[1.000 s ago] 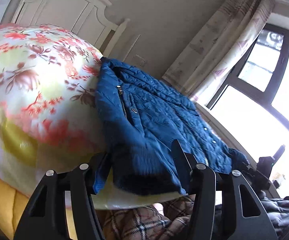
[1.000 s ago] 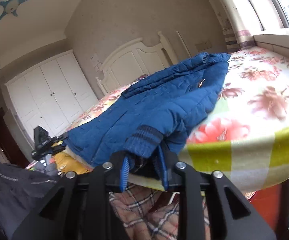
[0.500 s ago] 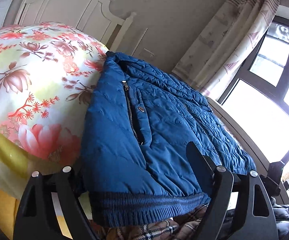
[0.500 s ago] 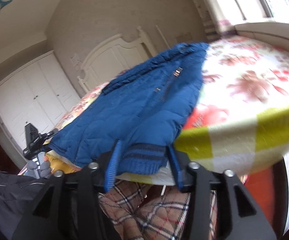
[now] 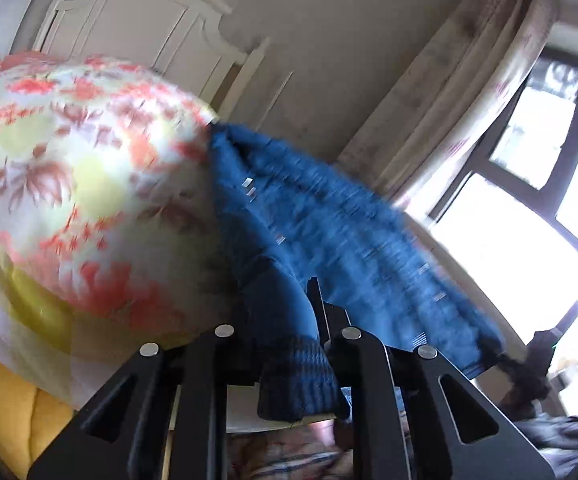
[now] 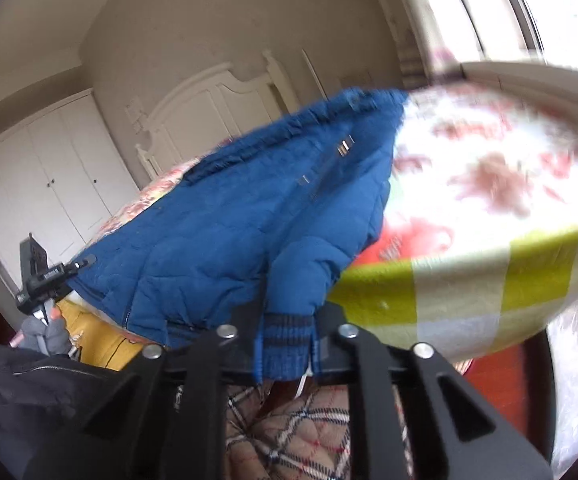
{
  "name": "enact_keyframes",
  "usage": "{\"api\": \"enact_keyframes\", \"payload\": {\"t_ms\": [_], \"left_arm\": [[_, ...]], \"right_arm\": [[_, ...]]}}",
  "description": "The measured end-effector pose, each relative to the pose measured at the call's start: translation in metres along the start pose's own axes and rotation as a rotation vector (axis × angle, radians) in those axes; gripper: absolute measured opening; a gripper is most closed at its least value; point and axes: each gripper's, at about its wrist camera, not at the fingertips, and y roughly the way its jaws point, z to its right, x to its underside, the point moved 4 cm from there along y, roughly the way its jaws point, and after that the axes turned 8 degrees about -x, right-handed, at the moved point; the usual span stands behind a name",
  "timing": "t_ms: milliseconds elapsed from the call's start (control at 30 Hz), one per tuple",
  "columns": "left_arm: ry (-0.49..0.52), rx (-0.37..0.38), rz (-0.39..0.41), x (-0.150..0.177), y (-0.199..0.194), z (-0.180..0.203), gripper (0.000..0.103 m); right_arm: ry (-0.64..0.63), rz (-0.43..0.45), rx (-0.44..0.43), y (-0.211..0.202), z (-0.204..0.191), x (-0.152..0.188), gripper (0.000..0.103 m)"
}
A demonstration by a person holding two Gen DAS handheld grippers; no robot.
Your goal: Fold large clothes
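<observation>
Blue quilted jacket (image 5: 329,240) lies spread on the bed, front up, its hem end at the near edge of the floral bedspread (image 5: 69,184). Metal snaps visible along the front; both views motion-blurred.

Left gripper (image 5: 289,340): jaws have just been closing and now pinch one sleeve just above its dark ribbed cuff (image 5: 301,376); the cuff hangs toward the camera between the black finger mounts.

Right gripper (image 6: 287,332): jaws have likewise just been closing and are clenched on the other sleeve's striped ribbed cuff (image 6: 287,344), which sits squarely between them at the bed's edge. The yellow-and-white check border of the bedspread (image 6: 469,288) runs just to the right of this cuff.

In the right wrist view the left gripper shows at far left, held by a grey-gloved hand (image 6: 45,332). Plaid fabric (image 6: 309,432) lies below the jaws. White headboard (image 5: 149,20) stands behind the bed; white wardrobe (image 6: 49,184) on the left wall; curtain (image 5: 469,100) and window (image 5: 549,160) on the other side.
</observation>
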Motion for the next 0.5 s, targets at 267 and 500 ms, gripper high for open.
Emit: {"api": "enact_keyframes", "payload": {"t_ms": [267, 500], "left_arm": [[-0.069, 0.325, 0.196, -0.045, -0.121, 0.040, 0.015], [-0.136, 0.321, 0.132, -0.081, -0.102, 0.046, 0.016]], "right_arm": [[-0.121, 0.274, -0.278, -0.121, -0.077, -0.061, 0.012], [-0.172, 0.297, -0.271, -0.130, -0.103, -0.103, 0.012]]}}
